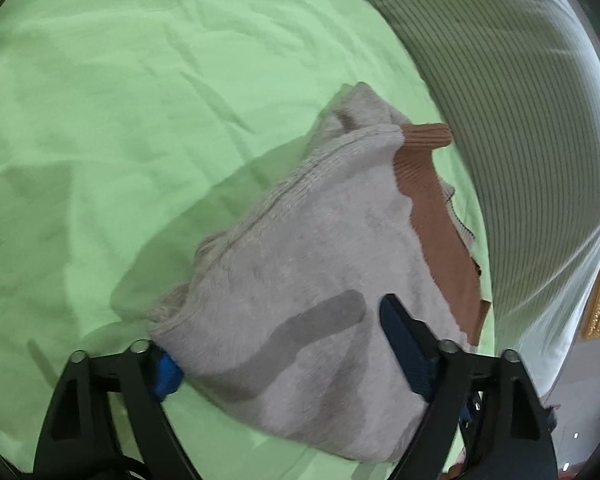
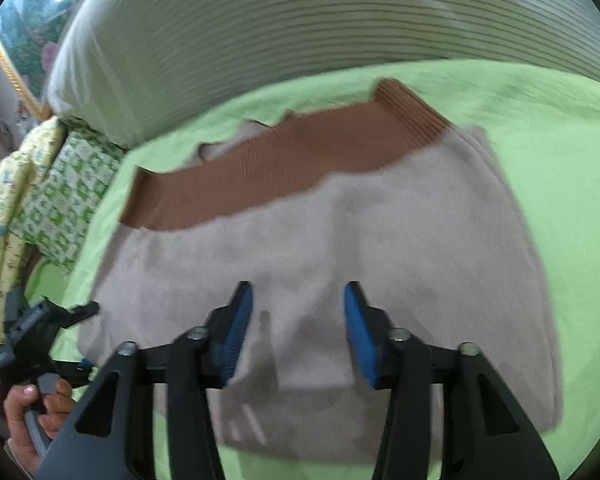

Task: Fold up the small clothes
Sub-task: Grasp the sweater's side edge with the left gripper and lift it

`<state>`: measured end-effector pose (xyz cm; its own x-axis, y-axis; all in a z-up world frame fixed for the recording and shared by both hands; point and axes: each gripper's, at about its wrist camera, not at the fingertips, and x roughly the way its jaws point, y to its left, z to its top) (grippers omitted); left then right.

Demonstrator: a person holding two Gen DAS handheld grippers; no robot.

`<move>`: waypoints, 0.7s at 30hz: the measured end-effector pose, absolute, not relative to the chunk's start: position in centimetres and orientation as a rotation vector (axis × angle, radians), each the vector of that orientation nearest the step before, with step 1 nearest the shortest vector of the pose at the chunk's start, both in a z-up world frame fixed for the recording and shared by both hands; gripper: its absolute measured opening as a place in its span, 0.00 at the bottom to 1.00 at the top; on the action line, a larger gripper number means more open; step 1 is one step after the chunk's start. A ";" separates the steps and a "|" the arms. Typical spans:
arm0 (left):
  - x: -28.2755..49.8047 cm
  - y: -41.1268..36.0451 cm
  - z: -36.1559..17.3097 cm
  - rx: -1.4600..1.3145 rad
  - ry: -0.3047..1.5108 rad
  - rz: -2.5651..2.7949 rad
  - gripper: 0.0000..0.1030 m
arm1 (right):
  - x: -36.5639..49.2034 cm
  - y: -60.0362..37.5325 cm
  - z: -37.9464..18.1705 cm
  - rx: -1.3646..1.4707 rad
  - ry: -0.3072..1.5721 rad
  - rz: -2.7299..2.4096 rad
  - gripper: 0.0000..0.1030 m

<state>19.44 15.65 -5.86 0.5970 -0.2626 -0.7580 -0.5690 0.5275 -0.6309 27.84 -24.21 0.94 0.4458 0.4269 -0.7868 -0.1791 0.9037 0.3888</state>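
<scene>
Sweater (image 2: pixel 312 276) sits folded on the green sheet (image 1: pixel 120 120), beige with a brown ribbed band (image 2: pixel 284 168) along the edge nearest the striped pillow (image 2: pixel 300 12). Left gripper (image 1: pixel 276 344) straddles a corner of the sweater, jaws spread wide, pads not pressing. Right gripper (image 2: pixel 298 332) hovers over the sweater's near half, jaws apart, nothing between them. Left hand (image 2: pixel 36 412) grips its handle beside the sweater's left edge

Folded beige knit sweater (image 2: pixel 340 240), brown ribbed trim, lies flat on green sheet (image 2: pixel 560 140).
</scene>
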 end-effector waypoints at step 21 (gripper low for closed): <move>24.2 5.5 7.6 -0.608 0.807 -0.222 0.16 | 32.0 -24.1 -3.9 0.438 1.140 0.469 0.15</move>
